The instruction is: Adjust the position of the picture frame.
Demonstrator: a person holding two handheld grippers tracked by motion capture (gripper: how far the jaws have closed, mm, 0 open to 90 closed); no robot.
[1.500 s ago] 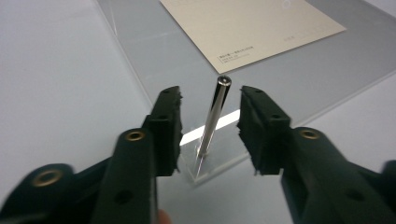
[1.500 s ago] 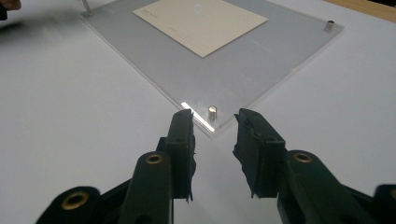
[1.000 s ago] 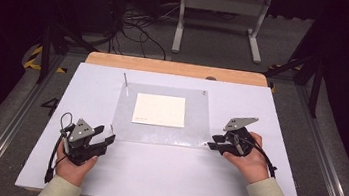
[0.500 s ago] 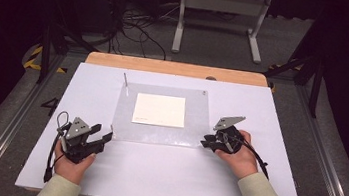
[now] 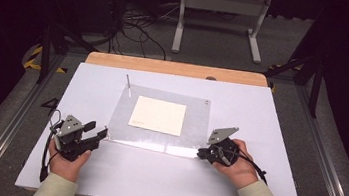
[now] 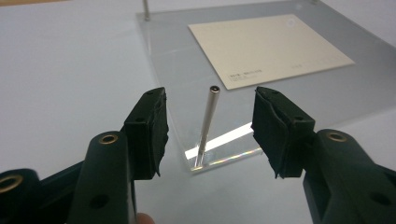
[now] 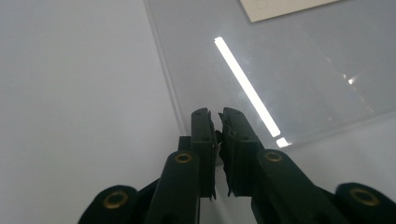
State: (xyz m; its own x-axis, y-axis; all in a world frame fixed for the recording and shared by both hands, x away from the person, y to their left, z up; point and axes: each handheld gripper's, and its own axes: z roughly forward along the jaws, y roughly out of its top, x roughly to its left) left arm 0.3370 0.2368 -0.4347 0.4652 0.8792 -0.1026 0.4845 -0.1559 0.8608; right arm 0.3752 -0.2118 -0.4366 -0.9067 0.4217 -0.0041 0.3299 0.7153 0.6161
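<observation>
A clear acrylic plate (image 5: 157, 140) lies on the white table (image 5: 152, 181) with a cream sheet of paper (image 5: 158, 115) on it. A thin metal pin (image 6: 207, 123) stands upright at the plate's near left corner. My left gripper (image 6: 210, 130) is open, one jaw on each side of that pin and not touching it. In the high view the left gripper (image 5: 99, 133) sits at that corner. My right gripper (image 5: 201, 154) is at the plate's near right corner. Its jaws (image 7: 218, 116) are shut to a narrow slit over the plate's edge (image 7: 168, 88); I see nothing between them.
A second metal pin (image 5: 127, 84) stands at the plate's far left corner, and a small dot (image 5: 206, 102) marks the far right corner. A wooden strip (image 5: 176, 68) runs along the table's far edge. Cables (image 5: 135, 28) and a stand lie on the floor beyond.
My right gripper has moved left and slightly nearer, from beside the plate onto its near right corner. The left gripper has barely shifted.
</observation>
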